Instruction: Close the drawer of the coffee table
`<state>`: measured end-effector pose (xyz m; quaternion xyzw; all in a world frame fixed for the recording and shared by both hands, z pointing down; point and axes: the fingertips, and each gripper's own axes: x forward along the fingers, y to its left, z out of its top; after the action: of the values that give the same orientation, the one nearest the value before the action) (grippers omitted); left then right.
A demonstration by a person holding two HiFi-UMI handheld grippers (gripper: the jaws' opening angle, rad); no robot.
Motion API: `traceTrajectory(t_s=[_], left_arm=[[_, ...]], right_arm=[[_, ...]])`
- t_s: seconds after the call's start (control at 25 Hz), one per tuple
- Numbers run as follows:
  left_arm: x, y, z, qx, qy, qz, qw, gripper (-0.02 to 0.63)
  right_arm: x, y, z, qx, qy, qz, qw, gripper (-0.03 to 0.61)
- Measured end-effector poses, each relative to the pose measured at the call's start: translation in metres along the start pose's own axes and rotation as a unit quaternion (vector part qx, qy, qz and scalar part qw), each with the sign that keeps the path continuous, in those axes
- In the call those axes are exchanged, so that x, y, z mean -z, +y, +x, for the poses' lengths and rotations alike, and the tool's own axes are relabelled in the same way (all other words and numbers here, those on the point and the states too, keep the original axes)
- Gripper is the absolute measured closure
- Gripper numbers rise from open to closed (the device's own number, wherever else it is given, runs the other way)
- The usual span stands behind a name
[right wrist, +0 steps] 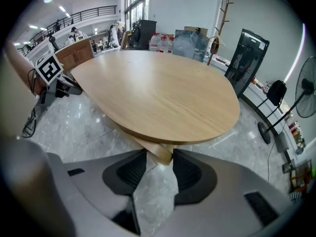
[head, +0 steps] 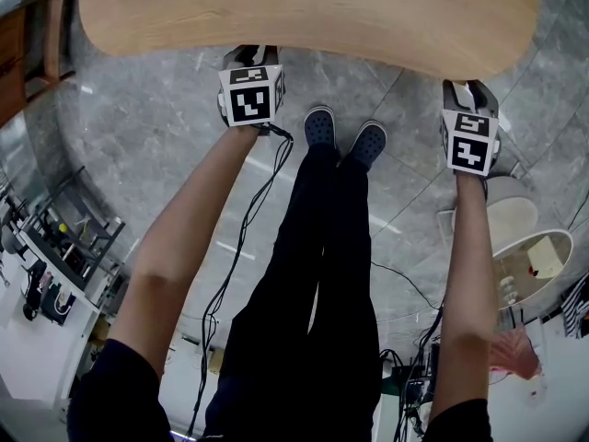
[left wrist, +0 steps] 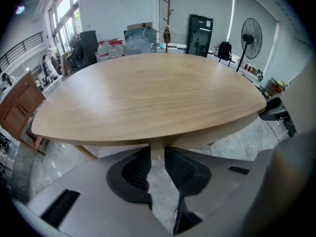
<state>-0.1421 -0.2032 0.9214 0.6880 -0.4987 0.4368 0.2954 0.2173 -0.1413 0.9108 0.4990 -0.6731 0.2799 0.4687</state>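
The wooden desk stands just beyond the person's shoes on the grey floor. No view lets its drawer be made out. The left claw hangs at the desk's near edge, toward its left end, jaws apart with nothing between them. The right claw hangs at the same edge near the desk's right end, also parted and empty.

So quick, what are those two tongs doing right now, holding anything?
Left tongs: open, holding nothing.
Right tongs: open, holding nothing.
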Motion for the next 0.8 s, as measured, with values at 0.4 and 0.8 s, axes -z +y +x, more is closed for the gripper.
traceTrajectory(t_s=[0.4, 0.8], left_arm=[[0.0005, 0.0001, 0.0007, 0.006, -0.003, 0.003, 1.0, 0.511], [-0.008, 0.0028, 0.0045, 0.003, -0.006, -0.033, 0.9994, 0.513]], right_arm=[[0.0003, 0.0002, 0.0012, 0.0, -0.001, 0.002, 1.0, 0.4], [-0.0068, -0.0067, 0.0059, 0.002, -0.004, 0.025, 1.0, 0.399]])
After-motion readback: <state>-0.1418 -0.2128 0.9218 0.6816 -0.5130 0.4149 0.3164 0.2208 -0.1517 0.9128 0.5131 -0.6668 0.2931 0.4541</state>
